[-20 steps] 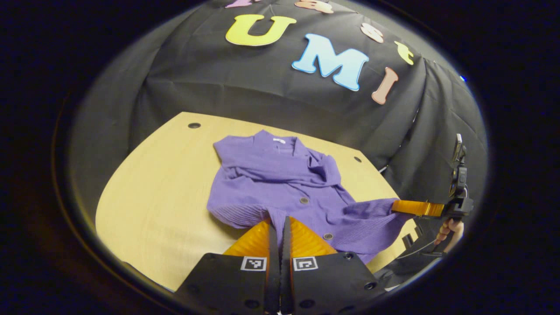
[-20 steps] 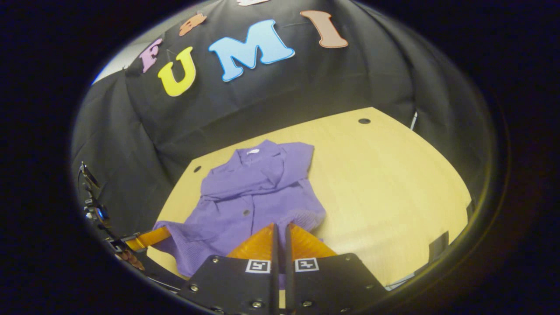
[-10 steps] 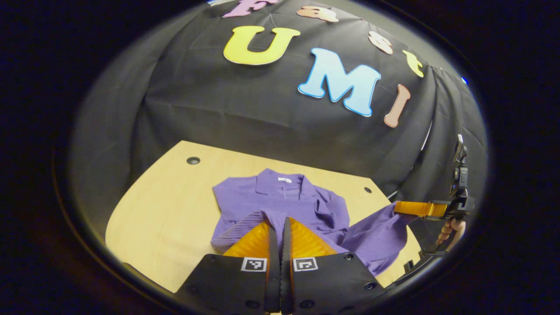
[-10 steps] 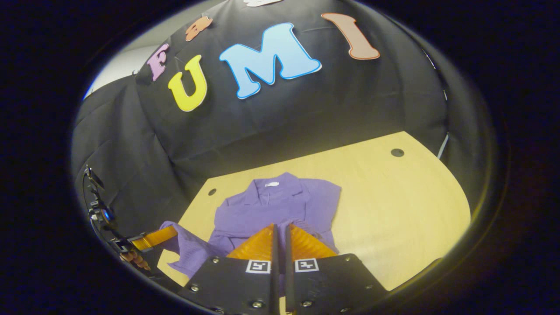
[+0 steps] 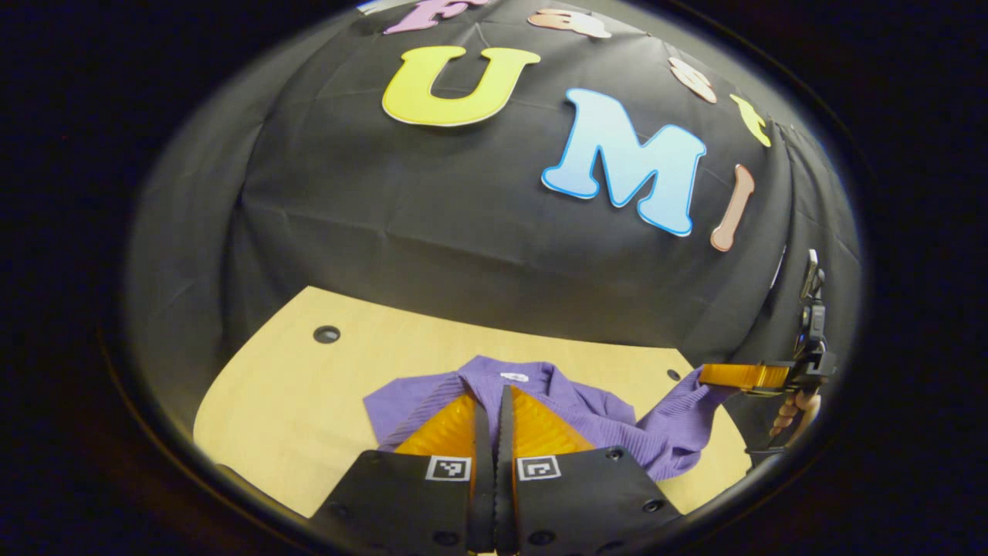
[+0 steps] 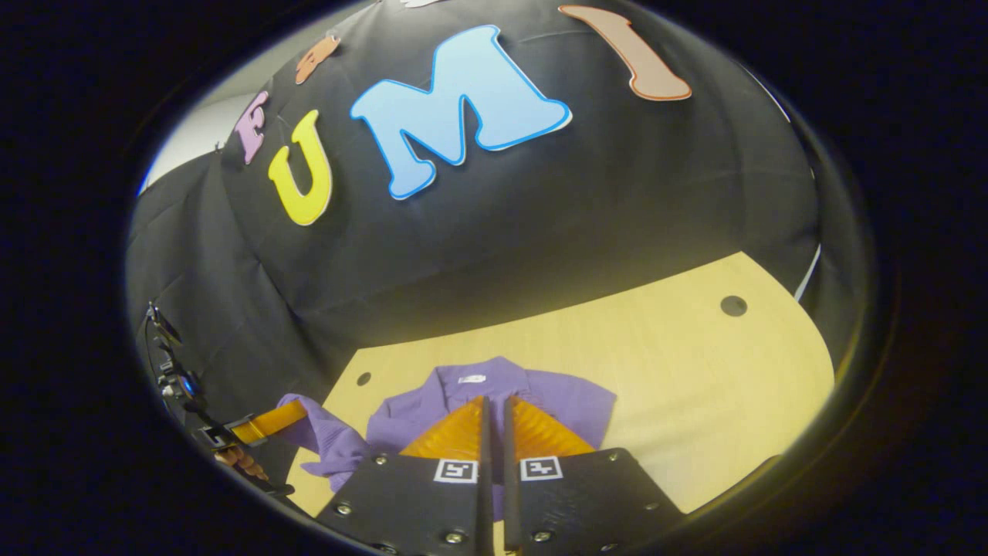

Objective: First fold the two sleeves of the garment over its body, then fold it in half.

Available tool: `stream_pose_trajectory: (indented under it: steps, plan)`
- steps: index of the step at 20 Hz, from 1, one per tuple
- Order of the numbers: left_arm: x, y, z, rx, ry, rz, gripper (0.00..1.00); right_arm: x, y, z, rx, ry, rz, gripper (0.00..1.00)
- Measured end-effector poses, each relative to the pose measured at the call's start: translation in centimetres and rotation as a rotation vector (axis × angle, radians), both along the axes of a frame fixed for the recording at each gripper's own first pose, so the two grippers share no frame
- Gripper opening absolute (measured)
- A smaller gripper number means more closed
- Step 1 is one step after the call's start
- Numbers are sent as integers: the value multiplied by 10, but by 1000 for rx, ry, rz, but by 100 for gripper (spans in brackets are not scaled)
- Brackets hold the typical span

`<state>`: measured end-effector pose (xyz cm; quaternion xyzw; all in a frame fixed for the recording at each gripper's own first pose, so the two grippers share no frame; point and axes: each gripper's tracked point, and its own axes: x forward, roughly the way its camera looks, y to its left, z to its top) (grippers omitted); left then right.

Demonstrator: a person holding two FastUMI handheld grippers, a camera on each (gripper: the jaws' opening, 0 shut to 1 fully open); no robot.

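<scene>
A purple buttoned garment (image 5: 594,413) lies on the wooden table (image 5: 301,401) with its collar (image 5: 532,373) toward the booth wall. My left gripper (image 5: 494,392) is shut on the garment's ribbed hem, held up over the body close to the collar. In the left gripper view my right gripper (image 5: 706,375) shows at the right, shut on the other hem corner, with a hand (image 5: 795,409) behind it. In the right gripper view my right gripper (image 6: 495,403) pinches the hem over the garment (image 6: 575,403), and my left gripper (image 6: 297,413) holds lifted fabric at the left.
The table (image 6: 695,371) has small round holes (image 5: 326,334) near its far corners (image 6: 733,306). The black cloth wall stands just behind the table's far edge. Bare wood lies to the left in the left gripper view and to the right in the right gripper view.
Both grippers have carried the hem up and forward toward the collar. The lower half of the garment has come over the upper half, and the wall looms closer.
</scene>
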<state>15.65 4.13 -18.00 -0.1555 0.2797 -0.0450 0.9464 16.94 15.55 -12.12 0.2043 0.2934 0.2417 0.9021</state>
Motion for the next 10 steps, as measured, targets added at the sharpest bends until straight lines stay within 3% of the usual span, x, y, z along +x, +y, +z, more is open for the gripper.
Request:
stream_pose_trajectory:
  steps: [10]
  plan:
    - [101, 11, -40, 79, -38, 52, 7, 95, 10, -37, -10, 26, -39, 5]
